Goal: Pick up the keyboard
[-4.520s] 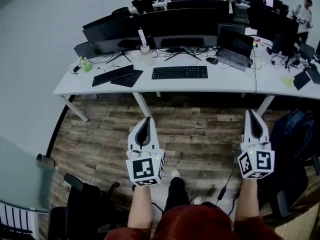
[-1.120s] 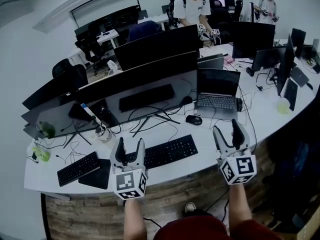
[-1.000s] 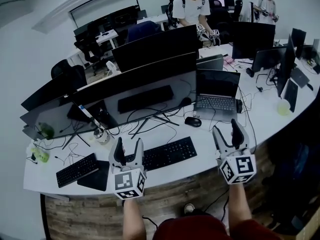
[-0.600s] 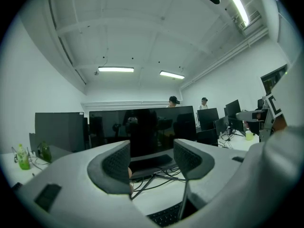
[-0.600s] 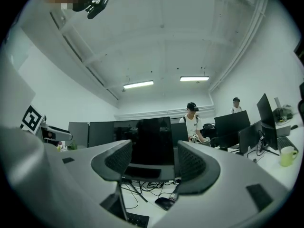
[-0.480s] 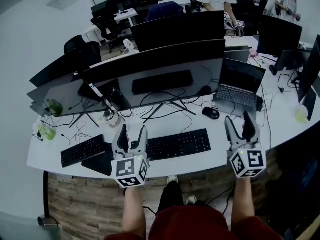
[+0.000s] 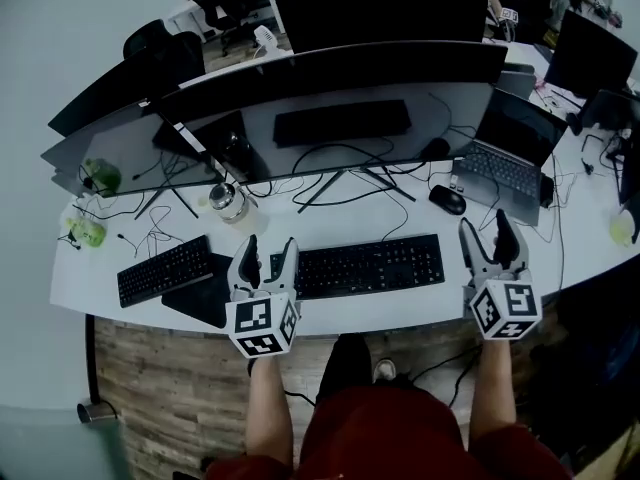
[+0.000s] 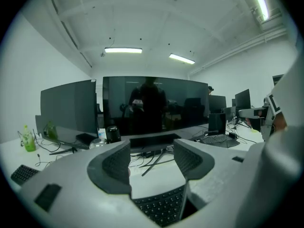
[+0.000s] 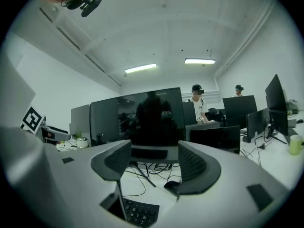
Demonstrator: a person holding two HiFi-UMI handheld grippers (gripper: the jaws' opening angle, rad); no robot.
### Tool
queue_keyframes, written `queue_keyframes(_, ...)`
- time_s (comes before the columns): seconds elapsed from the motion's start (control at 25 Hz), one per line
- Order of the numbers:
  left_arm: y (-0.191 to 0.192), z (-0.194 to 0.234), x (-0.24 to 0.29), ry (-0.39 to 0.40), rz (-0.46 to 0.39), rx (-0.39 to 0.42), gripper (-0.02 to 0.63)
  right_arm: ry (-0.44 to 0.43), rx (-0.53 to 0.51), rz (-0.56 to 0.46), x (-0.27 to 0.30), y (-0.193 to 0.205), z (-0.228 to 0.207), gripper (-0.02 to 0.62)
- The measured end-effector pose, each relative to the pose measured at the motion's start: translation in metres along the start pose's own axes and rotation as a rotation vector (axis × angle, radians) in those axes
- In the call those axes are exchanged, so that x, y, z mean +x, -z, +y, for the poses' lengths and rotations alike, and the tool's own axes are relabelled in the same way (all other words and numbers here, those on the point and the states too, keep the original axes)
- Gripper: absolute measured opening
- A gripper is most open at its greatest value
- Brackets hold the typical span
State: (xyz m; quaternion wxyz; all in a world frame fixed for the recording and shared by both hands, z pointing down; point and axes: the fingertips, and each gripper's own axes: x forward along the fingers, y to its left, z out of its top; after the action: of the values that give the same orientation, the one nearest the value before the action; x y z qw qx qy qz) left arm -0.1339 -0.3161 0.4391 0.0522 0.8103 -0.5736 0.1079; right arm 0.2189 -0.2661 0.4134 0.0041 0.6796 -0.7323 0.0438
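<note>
A long black keyboard [image 7: 360, 265] lies flat on the white desk [image 7: 400, 310], in front of a wide curved monitor [image 7: 330, 118]. My left gripper [image 7: 270, 249] hovers at the keyboard's left end, open and holding nothing. In the left gripper view the keys [image 8: 161, 205] show low between the left gripper's [image 8: 151, 161] spread jaws. My right gripper [image 7: 486, 231] is open just beyond the keyboard's right end, apart from it. The right gripper view has the keyboard's corner [image 9: 137, 213] under the right gripper [image 9: 154, 163], with nothing between the pads.
A second black keyboard [image 7: 165, 270] and a dark mouse pad [image 7: 205, 298] lie to the left. A mouse [image 7: 447, 199] and an open laptop [image 7: 505, 158] sit back right. Cables, a glass jar [image 7: 228, 200] and a green bottle [image 7: 88, 233] are behind. The desk's front edge runs under my hands.
Both grippers have come down and closer to the desk, now flanking the keyboard's ends. The head view has tilted further down. The jaws' opening looks the same.
</note>
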Motion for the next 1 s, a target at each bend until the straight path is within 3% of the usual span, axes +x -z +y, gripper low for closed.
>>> queue_keyframes(0.24, 0.063, 0.024, 0.005, -0.029, 0.156, -0.039, 0.267, -0.036, 0.002, 0.162, 0.025, 0.059, 0.014, 0.304)
queue_keyframes(0.64, 0.151, 0.051, 0.008, -0.058, 0.338, -0.097, 0.267, -0.046, 0.006, 0.389, 0.039, 0.157, 0.022, 0.327)
queue_keyframes(1.0, 0.211, 0.056, 0.015, -0.011, 0.469, -0.181, 0.267, -0.093, 0.051, 0.586, 0.039, 0.231, 0.037, 0.361)
